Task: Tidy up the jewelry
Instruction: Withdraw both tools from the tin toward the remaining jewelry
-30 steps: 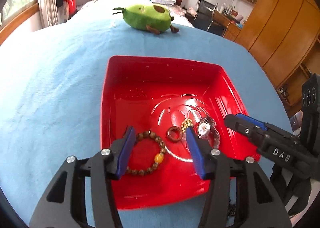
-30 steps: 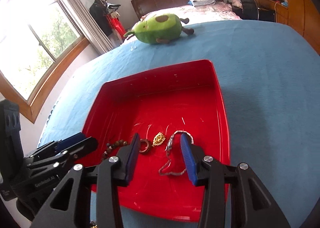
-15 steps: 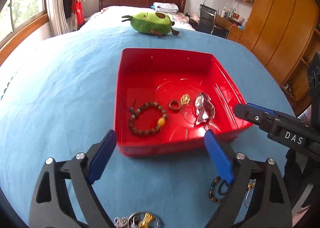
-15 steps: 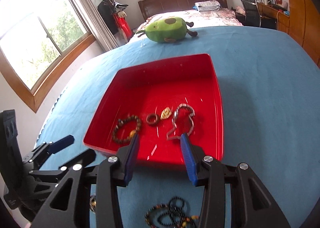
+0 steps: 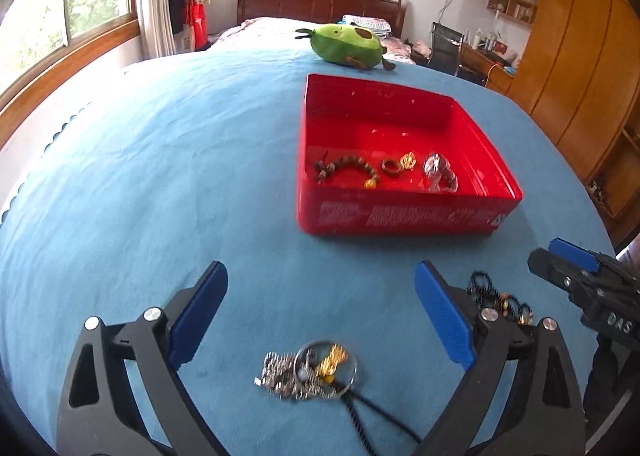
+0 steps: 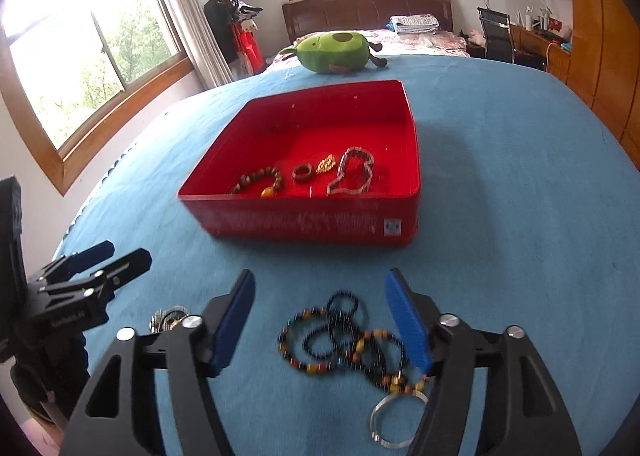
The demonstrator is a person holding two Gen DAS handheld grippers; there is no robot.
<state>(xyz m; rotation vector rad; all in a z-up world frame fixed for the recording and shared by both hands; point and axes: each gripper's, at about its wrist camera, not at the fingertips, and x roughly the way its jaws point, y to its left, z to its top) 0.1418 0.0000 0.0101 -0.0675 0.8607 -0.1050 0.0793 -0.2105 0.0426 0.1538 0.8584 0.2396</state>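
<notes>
Now both grippers (image 5: 320, 308) (image 6: 320, 316) opening, empty; silver chain (image 6: 352, 172) in red tray (image 6: 304, 224), long axis front-to-back

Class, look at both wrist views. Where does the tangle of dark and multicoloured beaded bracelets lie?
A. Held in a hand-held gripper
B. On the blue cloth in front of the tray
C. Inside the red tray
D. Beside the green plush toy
B: the beaded bracelets lie on the blue cloth, nearer the camera than the red tray, between the opening jaws of the right hand-held gripper, which do not touch them.
</notes>
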